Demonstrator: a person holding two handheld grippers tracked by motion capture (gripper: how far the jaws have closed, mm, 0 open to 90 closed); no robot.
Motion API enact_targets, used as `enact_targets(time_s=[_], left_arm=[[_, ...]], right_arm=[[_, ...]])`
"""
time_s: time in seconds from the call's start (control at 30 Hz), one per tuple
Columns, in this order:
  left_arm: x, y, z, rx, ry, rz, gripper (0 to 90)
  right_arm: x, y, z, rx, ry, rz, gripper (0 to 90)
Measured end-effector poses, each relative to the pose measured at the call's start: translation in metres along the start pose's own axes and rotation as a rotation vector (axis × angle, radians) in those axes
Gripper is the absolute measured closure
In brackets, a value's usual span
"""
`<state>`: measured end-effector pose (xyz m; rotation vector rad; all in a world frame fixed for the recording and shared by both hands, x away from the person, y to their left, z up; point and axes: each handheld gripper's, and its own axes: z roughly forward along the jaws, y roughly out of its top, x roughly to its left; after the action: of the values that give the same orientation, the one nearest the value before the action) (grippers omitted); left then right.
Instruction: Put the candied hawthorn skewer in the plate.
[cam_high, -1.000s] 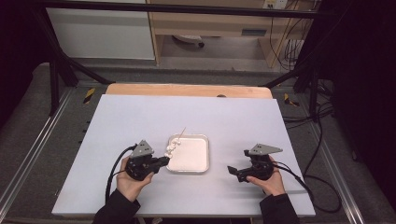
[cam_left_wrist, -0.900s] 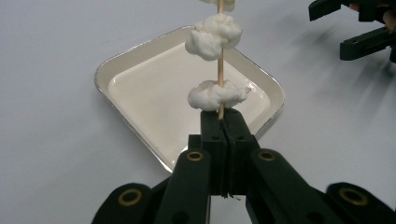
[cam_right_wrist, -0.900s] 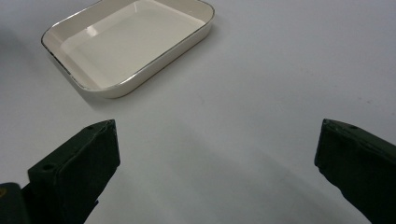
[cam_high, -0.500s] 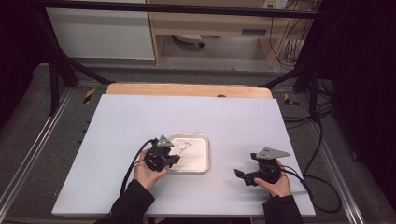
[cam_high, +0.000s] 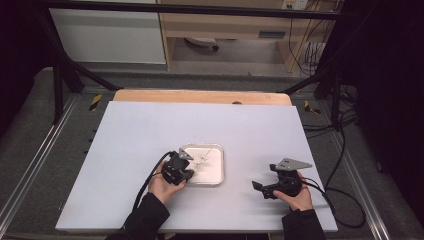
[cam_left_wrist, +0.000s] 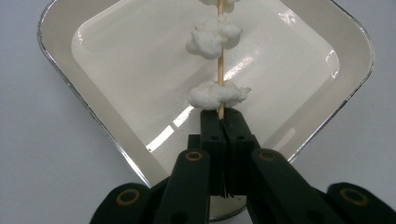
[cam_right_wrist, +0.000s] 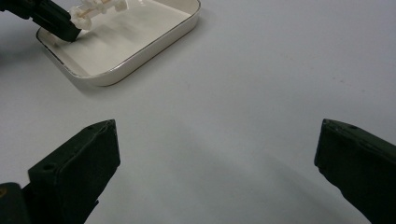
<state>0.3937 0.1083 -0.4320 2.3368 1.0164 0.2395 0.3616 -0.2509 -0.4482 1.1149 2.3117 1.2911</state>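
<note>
A thin wooden skewer threaded with white puffy pieces is held over a white square tray. My left gripper is shut on the skewer's near end, just above the tray's floor. In the high view the left gripper sits at the tray's left edge, and the skewer points across it. My right gripper rests on the table to the right of the tray, open with nothing between its jaws. The right gripper view shows the tray and the skewer at upper left.
The pale table has a wooden strip along its far edge. Black frame bars and cables stand off the right side. Bare tabletop lies between the tray and my right gripper.
My left gripper has carried the skewer rightward and down, from left of the tray to over its left part. The right gripper has stayed put.
</note>
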Motion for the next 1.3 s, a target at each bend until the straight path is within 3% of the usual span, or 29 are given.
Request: enact_targets(time_s=[0.17, 0.33, 0.47, 0.63, 0.7, 0.8, 0.97, 1.3], left_arm=[[0.000, 0.001, 0.001, 0.000, -0.001, 0.010, 85.4], [0.001, 0.000, -0.006, -0.037, -0.018, 0.039, 77.2], [0.003, -0.003, -0.017, -0.086, -0.014, 0.051, 66.4], [0.011, -0.012, -0.033, -0.119, 0.004, 0.058, 44.2], [0.017, -0.018, -0.041, -0.133, 0.012, 0.050, 33.9], [0.025, -0.028, -0.050, -0.156, 0.020, 0.047, 26.0], [0.042, -0.052, -0.061, -0.183, -0.014, 0.023, 13.7], [0.064, -0.101, -0.072, -0.226, 0.016, -0.040, 7.0]], right_arm=[[0.000, 0.000, 0.000, -0.004, 0.003, 0.002, 0.8], [0.001, -0.001, 0.001, 0.005, 0.006, 0.002, 0.8], [0.000, 0.000, 0.001, 0.001, 0.003, 0.007, 0.8], [0.000, 0.000, 0.000, -0.001, 0.003, 0.011, 0.8], [0.000, 0.000, 0.000, 0.001, 0.004, 0.012, 0.7], [0.000, 0.000, 0.000, 0.000, 0.003, 0.012, 0.7], [-0.001, 0.000, -0.002, 0.002, 0.004, 0.012, 0.8], [-0.002, -0.002, -0.001, 0.026, -0.002, 0.009, 0.7]])
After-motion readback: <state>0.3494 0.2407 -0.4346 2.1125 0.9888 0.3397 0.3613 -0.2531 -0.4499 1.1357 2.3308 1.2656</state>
